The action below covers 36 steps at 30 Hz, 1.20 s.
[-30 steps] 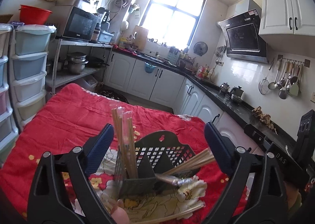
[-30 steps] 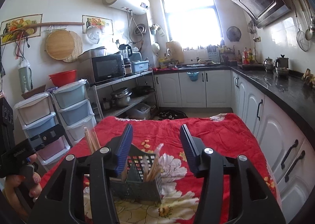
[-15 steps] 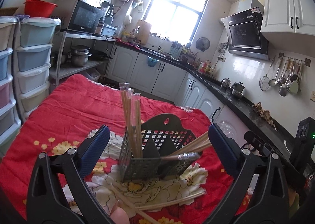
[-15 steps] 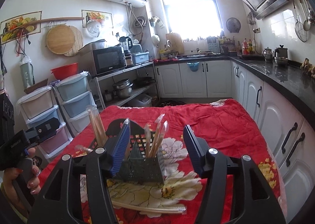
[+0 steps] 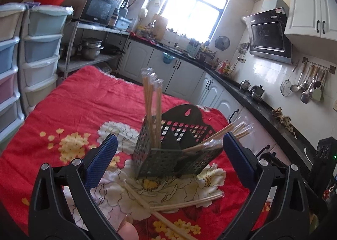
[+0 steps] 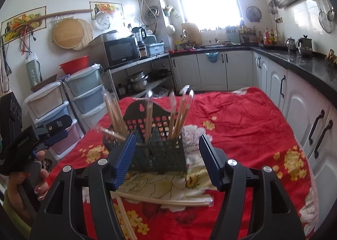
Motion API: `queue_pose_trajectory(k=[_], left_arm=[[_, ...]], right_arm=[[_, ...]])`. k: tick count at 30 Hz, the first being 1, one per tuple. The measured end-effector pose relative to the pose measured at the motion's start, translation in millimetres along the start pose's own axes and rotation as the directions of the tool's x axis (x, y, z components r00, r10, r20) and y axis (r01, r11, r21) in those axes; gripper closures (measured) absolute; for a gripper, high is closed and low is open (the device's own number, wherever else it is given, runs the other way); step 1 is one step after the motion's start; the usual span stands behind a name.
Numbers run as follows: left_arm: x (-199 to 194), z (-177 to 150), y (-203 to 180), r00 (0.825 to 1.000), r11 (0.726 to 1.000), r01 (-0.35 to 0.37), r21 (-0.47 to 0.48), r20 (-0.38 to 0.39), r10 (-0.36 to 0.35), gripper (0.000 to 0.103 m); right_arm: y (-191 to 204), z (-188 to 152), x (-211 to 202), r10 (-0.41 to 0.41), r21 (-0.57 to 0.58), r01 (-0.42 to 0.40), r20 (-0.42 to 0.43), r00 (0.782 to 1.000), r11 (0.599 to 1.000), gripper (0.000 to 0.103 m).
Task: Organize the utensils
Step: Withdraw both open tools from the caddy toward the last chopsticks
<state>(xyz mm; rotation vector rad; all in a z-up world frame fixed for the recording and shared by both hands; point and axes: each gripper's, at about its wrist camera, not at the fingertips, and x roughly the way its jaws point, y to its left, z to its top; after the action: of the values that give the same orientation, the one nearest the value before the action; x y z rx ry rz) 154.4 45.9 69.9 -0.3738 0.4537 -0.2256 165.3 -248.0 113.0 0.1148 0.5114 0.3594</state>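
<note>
Wrapped bamboo chopsticks (image 6: 164,200) lie loose before the caddy (image 6: 158,155); left gripper (image 5: 168,159) gapes empty, right gripper (image 6: 165,159) is opening, empty. Next, likely pinching one.

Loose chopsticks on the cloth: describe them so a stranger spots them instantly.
Find the red floral cloth, then the dark perforated utensil holder standing on it. Just in front lie the wrapped chopsticks, flat and crossed on the white flower, unlike the pairs standing upright in the holder.

Both grippers lower than 1 second ago, right gripper (image 6: 165,157) jaws opening around nothing.
</note>
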Motion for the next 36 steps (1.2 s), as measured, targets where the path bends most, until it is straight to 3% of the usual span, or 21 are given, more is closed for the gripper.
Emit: queue_pose_trajectory(k=[11,19,30,36], left_arm=[[19,-32,28,0.991,0.996,-0.059,-0.066,-0.122,0.051,0.011],[32,-52,42,0.979,0.992,-0.066,-0.106,-0.197,0.045,0.011],[54,-70,53,0.955,0.985,-0.066,-0.159,-0.296,0.016,0.011],[74,-79,60,0.931,0.975,-0.052,-0.216,-0.365,-0.031,0.025]], right_arm=[[-1,-40,18,0.006,0.072,0.005,-0.143,0.990,0.997,0.042],[-13,-68,37,-0.003,0.149,0.044,-0.265,0.964,0.988,0.042],[-38,-87,58,-0.023,0.260,0.126,-0.364,0.931,0.957,0.042],[-54,-95,76,0.010,0.358,0.150,-0.408,0.913,0.922,0.042]])
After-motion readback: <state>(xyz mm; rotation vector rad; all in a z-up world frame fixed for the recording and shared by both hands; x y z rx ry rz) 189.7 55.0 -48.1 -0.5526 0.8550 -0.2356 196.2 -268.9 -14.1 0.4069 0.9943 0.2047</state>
